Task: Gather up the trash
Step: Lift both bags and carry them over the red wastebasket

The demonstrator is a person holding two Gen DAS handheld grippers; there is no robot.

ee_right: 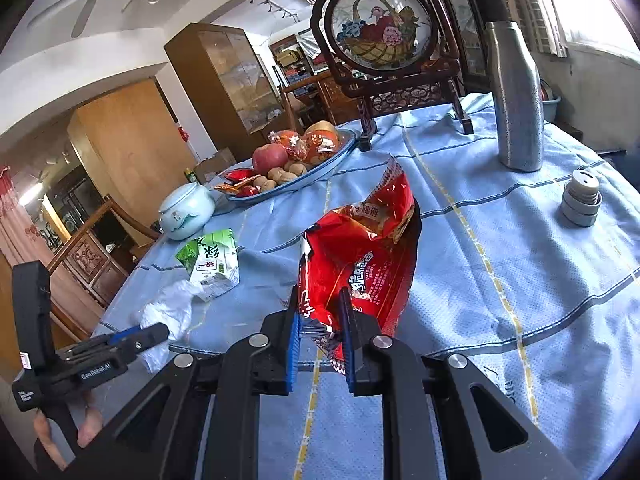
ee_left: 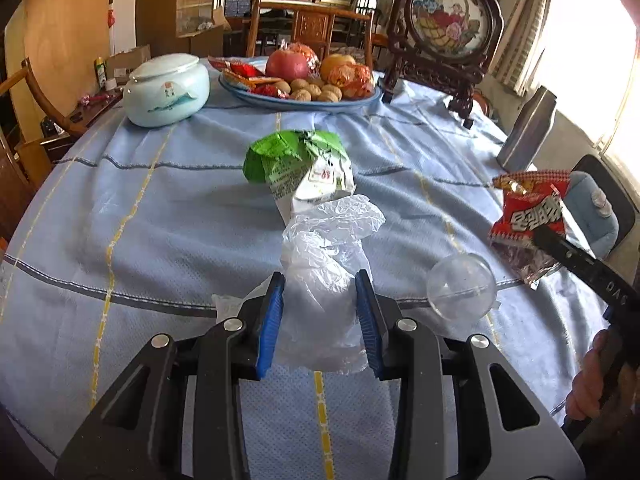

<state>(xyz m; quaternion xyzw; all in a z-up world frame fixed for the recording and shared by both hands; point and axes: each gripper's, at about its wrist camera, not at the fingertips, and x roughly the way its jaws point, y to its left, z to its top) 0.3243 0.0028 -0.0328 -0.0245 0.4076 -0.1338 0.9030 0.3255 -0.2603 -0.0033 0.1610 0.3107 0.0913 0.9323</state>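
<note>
My right tool [ee_right: 319,322] is clamped on the lower edge of the red wrapper [ee_right: 360,248], lifted off the worktop [ee_right: 500,280] for carrying, while my left tool [ee_left: 320,312] grips the plastic bag [ee_left: 324,248], with the green carton [ee_left: 300,164] at twelve o'clock waiting.

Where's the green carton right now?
In the left wrist view the green carton lies mid-table on the blue cloth, just beyond the clear plastic bag.

The left gripper [ee_left: 320,320] jaws clasp a crumpled plastic bag [ee_left: 326,256]; just beyond the bag lies a green carton [ee_left: 298,164], to its right a clear ball [ee_left: 461,289].
</note>
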